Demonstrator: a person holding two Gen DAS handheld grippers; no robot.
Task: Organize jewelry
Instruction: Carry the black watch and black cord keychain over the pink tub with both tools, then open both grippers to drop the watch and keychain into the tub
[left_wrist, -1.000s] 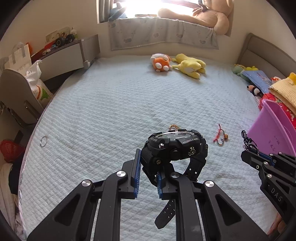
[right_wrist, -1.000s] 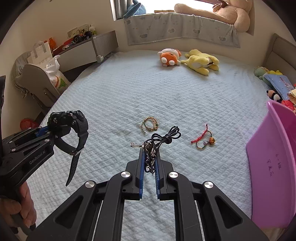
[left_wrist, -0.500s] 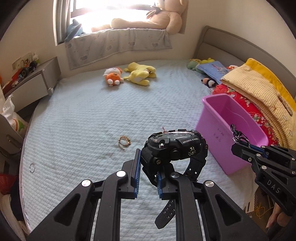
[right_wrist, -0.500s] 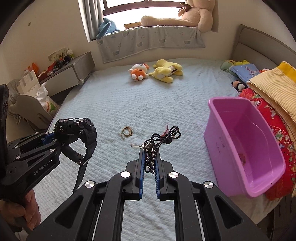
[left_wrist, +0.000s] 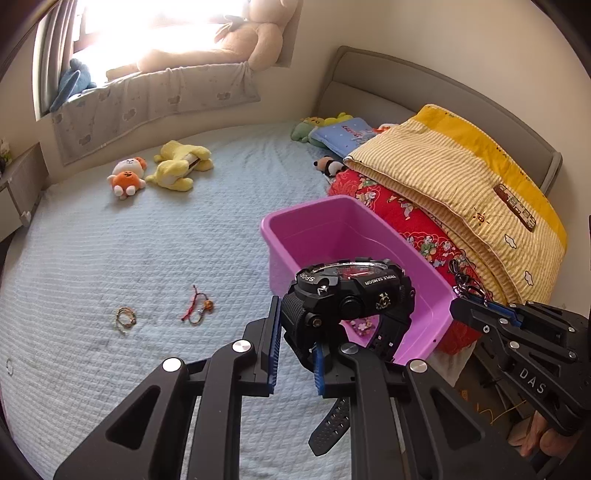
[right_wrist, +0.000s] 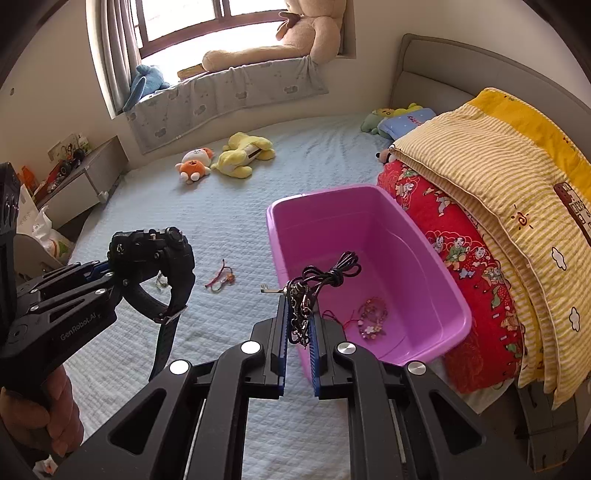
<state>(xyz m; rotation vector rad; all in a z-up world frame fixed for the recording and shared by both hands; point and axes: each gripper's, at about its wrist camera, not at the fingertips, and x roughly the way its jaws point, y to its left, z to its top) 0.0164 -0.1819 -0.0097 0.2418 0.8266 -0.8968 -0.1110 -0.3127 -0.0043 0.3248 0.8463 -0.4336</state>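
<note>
Left wrist view: a watch (left_wrist: 351, 291) is being gripped by its strap in the nearly closed left gripper (left_wrist: 295, 343), just before the bin (left_wrist: 321, 218) at 12 o'clock; two bracelets (left_wrist: 125, 319) are lying on the bed (left_wrist: 110, 258) at 10 o'clock.

Right wrist view: a corded chain (right_wrist: 314, 291) is being pinched in the closed right gripper (right_wrist: 298, 332) at the bin's (right_wrist: 436, 258) near rim, with jewelry (right_wrist: 369, 317) lying inside at 2 o'clock.
</note>
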